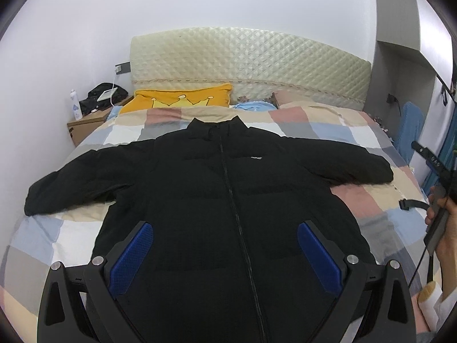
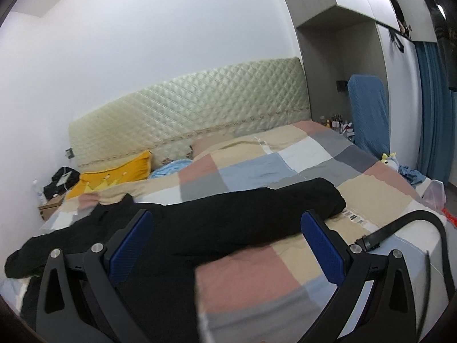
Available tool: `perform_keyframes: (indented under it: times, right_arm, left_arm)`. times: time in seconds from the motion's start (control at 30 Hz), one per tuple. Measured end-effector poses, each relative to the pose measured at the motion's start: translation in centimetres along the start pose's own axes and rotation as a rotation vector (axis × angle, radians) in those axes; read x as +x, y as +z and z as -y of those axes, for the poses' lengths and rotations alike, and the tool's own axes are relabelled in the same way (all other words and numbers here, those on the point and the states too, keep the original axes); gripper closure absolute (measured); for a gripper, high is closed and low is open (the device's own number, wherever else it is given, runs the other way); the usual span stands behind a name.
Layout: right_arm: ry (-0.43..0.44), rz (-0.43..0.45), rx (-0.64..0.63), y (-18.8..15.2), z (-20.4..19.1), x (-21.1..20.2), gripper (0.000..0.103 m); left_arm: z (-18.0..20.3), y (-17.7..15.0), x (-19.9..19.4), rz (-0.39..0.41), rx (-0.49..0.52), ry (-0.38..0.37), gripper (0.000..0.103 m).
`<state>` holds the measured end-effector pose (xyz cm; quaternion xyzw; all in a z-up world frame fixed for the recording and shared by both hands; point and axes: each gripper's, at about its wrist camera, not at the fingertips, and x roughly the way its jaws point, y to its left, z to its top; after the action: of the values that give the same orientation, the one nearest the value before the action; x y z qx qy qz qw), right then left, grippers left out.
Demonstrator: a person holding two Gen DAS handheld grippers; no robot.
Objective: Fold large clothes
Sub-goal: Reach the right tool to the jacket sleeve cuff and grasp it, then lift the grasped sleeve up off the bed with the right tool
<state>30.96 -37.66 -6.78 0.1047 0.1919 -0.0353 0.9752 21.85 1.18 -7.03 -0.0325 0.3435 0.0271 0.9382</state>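
Note:
A black puffer jacket [image 1: 222,188] lies flat and zipped on the checked bed cover [image 1: 371,131], collar toward the headboard, both sleeves spread out sideways. My left gripper [image 1: 225,237] hovers open above the jacket's lower front, its blue pads wide apart with nothing between them. In the right wrist view the jacket's right sleeve [image 2: 257,208] stretches across the cover, and my right gripper [image 2: 227,228] stands open just short of it, holding nothing. A hand [image 1: 445,228] holding the right gripper's handle shows at the left wrist view's right edge.
A yellow crown pillow [image 1: 182,100] and a quilted headboard [image 1: 251,63] are at the far end. A bedside box with a black bag [image 1: 100,97] stands left. A black strap [image 2: 405,223] lies on the cover's right edge, near a blue-covered chair [image 2: 368,111].

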Motion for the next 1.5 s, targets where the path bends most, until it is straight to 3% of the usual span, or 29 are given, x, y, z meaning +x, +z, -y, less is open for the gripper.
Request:
perform_keyframes:
  times: [0.3, 0.5, 0.73, 0.83, 0.97, 1.0, 1.07, 1.1, 1.17, 1.27, 1.5]
  right_arm:
    - [-0.035, -0.19, 0.145, -4.5, 7.3, 13.1, 0.001]
    - [-0.049, -0.256, 0.322, -6.7, 12.4, 19.3, 0.01]
    - [-0.079, -0.211, 0.638, -8.5, 18.7, 23.8, 0.017]
    - [-0.122, -0.175, 0.699, -8.9, 21.0, 25.1, 0.017]
    - [-0.134, -0.113, 0.684, -7.7, 22.1, 26.5, 0.019]
    - [-0.131, -0.107, 0.678, -7.4, 22.2, 27.0, 0.023]
    - [-0.15, -0.1, 0.672, -7.0, 22.7, 27.4, 0.049]
    - [-0.148, -0.096, 0.682, -6.9, 23.0, 27.5, 0.054]
    - [-0.137, -0.087, 0.642, -6.3, 23.2, 27.6, 0.082]
    - [-0.125, -0.088, 0.568, -5.3, 23.2, 27.3, 0.093]
    - [-0.151, -0.064, 0.512, -1.3, 22.4, 23.5, 0.096]
  left_arm:
    - [-2.7, -1.7, 5.5, -0.055, -0.065, 0.043, 0.001]
    - [-4.6, -2.8, 8.7, -0.109, -0.103, 0.085, 0.001]
    - [-5.5, -3.5, 11.4, -0.145, -0.128, 0.101, 0.001]
    - [-5.9, -3.7, 12.4, -0.156, -0.14, 0.11, 0.001]
    - [-6.2, -3.8, 13.8, -0.156, -0.162, 0.119, 0.001]
    - [-6.1, -3.8, 14.1, -0.156, -0.163, 0.122, 0.001]
    - [-6.0, -4.0, 14.8, -0.158, -0.166, 0.132, 0.001]
    - [-5.9, -3.9, 15.2, -0.159, -0.165, 0.138, 0.001]
    - [-5.8, -3.8, 15.8, -0.146, -0.153, 0.176, 0.001]
    - [-5.7, -3.6, 16.4, -0.126, -0.138, 0.189, 0.001]
    - [-5.8, -3.3, 15.3, -0.089, -0.133, 0.197, 0.001]
